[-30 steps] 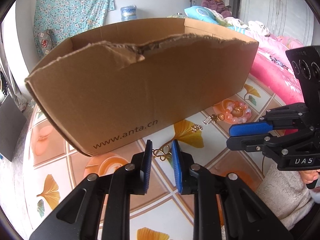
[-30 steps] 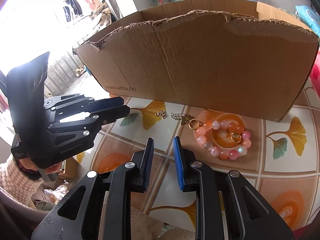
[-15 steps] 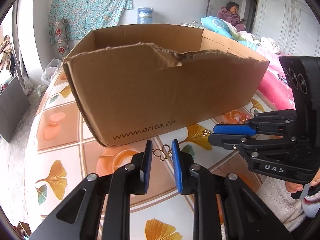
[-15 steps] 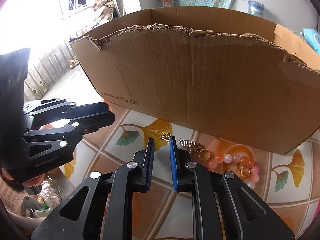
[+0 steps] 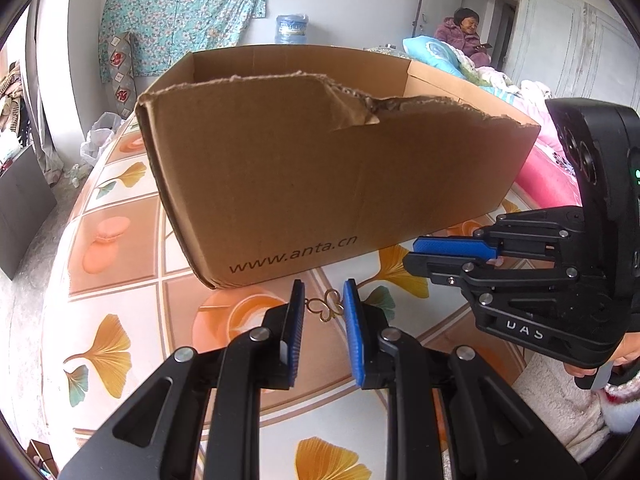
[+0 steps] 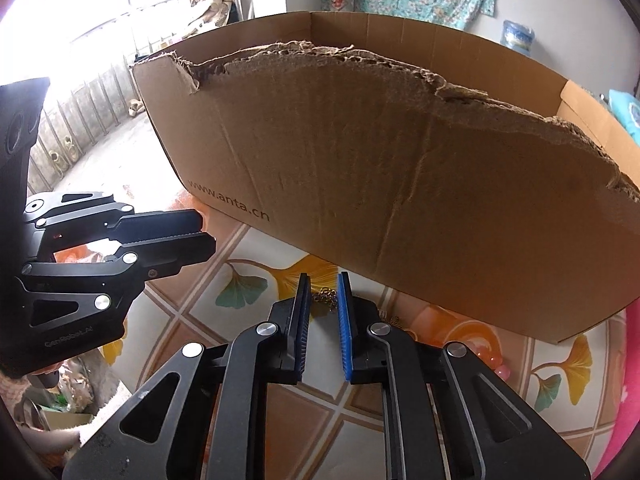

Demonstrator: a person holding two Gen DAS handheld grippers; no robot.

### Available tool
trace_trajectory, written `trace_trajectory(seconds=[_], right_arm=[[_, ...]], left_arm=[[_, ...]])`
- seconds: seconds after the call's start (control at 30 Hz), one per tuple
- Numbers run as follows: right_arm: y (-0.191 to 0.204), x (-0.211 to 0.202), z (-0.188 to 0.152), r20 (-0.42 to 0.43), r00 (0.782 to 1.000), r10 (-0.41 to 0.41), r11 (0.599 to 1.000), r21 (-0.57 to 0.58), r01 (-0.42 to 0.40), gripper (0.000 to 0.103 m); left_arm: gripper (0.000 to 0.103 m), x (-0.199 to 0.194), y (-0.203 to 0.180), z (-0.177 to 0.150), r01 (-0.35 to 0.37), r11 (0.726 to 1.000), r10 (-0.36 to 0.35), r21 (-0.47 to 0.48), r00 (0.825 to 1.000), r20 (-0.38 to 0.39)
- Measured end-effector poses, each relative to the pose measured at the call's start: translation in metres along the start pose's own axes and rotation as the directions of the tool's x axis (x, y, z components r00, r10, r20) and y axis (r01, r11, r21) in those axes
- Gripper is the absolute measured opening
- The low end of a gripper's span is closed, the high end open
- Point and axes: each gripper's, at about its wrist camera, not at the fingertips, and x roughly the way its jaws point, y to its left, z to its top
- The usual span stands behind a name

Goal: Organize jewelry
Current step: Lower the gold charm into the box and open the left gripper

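Right jaws closing on the chain; left holds the gold clasp.

Since a second ago your right gripper (image 6: 323, 292) has slid left along the box (image 6: 400, 200), away from the bead bracelet (image 6: 494, 360), and now straddles the small chain (image 6: 323, 295); its jaws are closing with the chain between them, though you cannot yet tell whether the pads press it. Your left gripper (image 5: 323, 300) has kept its narrow gap around the gold butterfly clasp (image 5: 325, 306), which looks pinched. That puts two pieces nearly ready to lift into the box, I judge. Everything lies on a tablecloth (image 5: 120, 260) printed with ginkgo leaves, just in front of the torn box. Behind are a floral cloth (image 5: 180, 12) on the wall, a water jug (image 5: 291, 29), and a person (image 5: 464, 36) seated by bedding.
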Motion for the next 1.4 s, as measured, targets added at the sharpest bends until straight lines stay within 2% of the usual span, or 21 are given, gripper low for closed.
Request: trace_trajectory(seconds=[0.03,0.13,0.27,0.6,0.73,0.9,1.03,1.13,1.2,1.3,1.4], right_arm=[[0.001,0.001,0.001,-0.005,1.0,0.001,1.0,0.002,-0.001,0.003],[-0.003,0.0,0.002,-0.01,1.0,0.014,1.0,0.014,-0.014,0.001],[-0.017,-0.006,0.002,-0.002,0.996,0.084,0.993,0.088,-0.083,0.001],[-0.051,-0.057,0.002,0.102,0.98,0.171,0.965,0.184,-0.187,0.001],[-0.052,-0.086,0.002,0.161,0.971,0.178,0.966,0.157,-0.203,0.001],[-0.05,-0.12,0.025,0.252,0.951,0.178,0.973,0.101,-0.209,0.001],[-0.06,-0.134,0.053,0.298,0.933,0.203,0.969,0.078,-0.236,0.001],[-0.079,-0.125,0.082,0.27,0.931,0.244,0.954,0.106,-0.28,0.001],[-0.088,-0.114,0.098,0.218,0.942,0.256,0.946,0.143,-0.29,0.001],[-0.102,-0.081,0.117,0.121,0.945,0.303,0.923,0.207,-0.323,0.001],[-0.11,-0.05,0.127,0.036,0.958,0.286,0.926,0.248,-0.286,0.001]], left_arm=[[0.019,0.0,0.0,0.0,0.001,1.0,-0.001,0.0,1.0,0.0],[0.019,-0.001,-0.001,-0.001,0.004,1.0,-0.004,-0.002,1.0,0.003],[0.019,-0.005,-0.001,0.0,0.001,1.0,-0.001,-0.001,1.0,0.012],[0.019,-0.027,-0.01,0.0,-0.006,1.0,0.006,0.01,0.999,0.044],[0.019,-0.051,-0.016,0.005,0.027,1.0,-0.028,0.007,0.995,0.092],[0.019,-0.089,-0.029,0.028,0.092,0.995,-0.097,0.041,0.982,0.16],[0.019,-0.107,-0.036,0.065,0.119,0.988,-0.137,0.1,0.971,0.195],[0.019,-0.098,-0.035,0.094,0.13,0.985,-0.148,0.116,0.976,0.16],[0.019,-0.074,-0.028,0.115,0.121,0.988,-0.13,0.101,0.987,0.091],[0.019,-0.038,-0.024,0.141,0.121,0.99,-0.121,0.072,0.993,-0.006],[0.019,-0.003,-0.023,0.156,0.124,0.991,-0.119,0.051,0.989,-0.089]])
